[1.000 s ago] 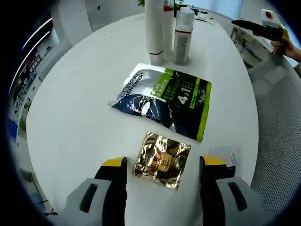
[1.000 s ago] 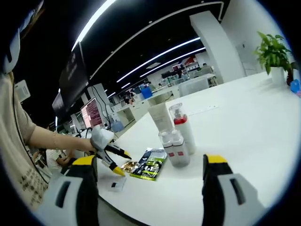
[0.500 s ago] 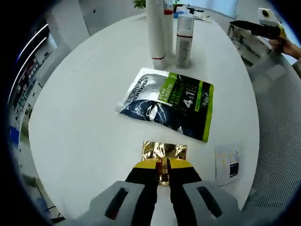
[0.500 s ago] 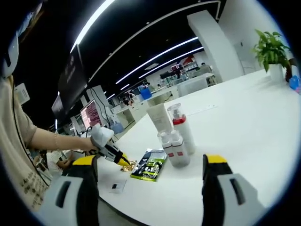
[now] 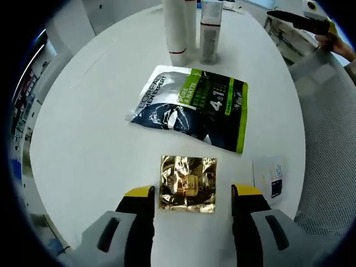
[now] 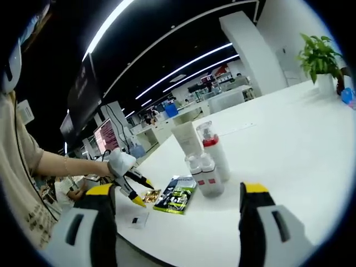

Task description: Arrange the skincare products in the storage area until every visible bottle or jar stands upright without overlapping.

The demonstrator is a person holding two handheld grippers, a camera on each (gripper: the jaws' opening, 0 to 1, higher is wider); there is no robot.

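Left gripper view: the left gripper (image 5: 192,193) is spread wide around the flat gold sachet (image 5: 187,183); beyond, a pouch (image 5: 192,114) is seen. Right gripper (image 6: 178,194) is held apart, nothing gripped.

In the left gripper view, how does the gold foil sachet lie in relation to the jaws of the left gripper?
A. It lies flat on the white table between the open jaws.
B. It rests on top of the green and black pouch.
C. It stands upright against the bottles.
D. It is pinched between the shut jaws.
A: the gold foil sachet lies flat on the white table, with the left gripper open and one jaw at each side of it.
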